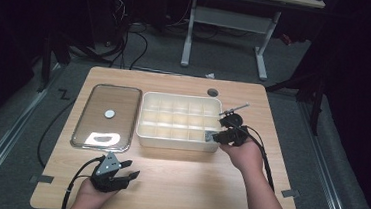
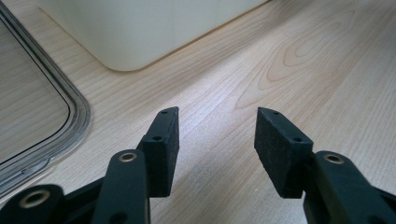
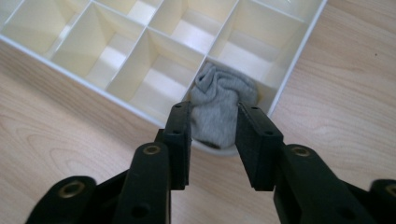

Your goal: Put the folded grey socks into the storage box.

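On the wooden table [image 1: 183,174] sit one cream divider box [image 1: 178,143] and one clear lid [image 1: 106,116] beside it. One grey sock [image 3: 218,107] lies balled in the box's near corner compartment. Two grippers are out: the right gripper [image 3: 212,140] hangs just over the sock, jaws parted and off it; the left gripper [image 2: 217,140] rests released over bare wood.

The room around the light wooden table [image 1: 177,179] is almost black; light falls from above on the tabletop only. A white glare patch sits on the clear plastic lid [image 1: 106,116]. The high view is soft and grainy. Both gripper views are bright and sharp, with blurred near edges.
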Action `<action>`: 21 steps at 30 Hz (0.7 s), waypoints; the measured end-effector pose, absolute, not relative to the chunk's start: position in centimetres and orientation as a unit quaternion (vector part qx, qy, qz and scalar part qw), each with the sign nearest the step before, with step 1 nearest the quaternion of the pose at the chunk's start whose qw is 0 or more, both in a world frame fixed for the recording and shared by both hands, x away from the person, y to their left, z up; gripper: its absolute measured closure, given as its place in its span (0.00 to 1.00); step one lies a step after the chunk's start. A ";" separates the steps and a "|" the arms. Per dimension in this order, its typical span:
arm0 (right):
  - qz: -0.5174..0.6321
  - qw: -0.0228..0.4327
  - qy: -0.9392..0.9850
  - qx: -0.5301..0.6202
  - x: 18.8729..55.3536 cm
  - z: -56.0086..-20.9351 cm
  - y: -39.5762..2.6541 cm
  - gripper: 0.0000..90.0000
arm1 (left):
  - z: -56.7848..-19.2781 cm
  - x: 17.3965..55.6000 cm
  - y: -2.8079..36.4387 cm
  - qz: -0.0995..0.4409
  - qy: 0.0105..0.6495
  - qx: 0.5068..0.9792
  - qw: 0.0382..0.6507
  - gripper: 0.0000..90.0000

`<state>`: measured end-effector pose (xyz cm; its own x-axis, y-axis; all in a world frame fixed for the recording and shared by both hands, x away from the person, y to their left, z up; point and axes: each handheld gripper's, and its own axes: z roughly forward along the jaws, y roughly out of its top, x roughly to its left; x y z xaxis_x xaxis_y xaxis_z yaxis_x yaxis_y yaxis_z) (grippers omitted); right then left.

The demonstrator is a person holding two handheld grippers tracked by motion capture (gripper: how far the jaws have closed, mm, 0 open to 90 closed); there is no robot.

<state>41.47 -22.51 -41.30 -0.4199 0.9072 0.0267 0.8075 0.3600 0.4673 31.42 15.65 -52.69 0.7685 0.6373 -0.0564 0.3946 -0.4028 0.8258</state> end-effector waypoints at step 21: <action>0.324 0.174 0.786 0.497 33.0 -48.1 -24.3 0.49 | -52.7 31.5 16.0 0.146 0.321 0.820 0.451 0.54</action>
<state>32.97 -24.32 -48.07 -0.4461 0.8936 0.0493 0.6683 0.2960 0.6825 31.48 15.96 -52.66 0.7509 0.6586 -0.0499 0.3943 -0.3863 0.8339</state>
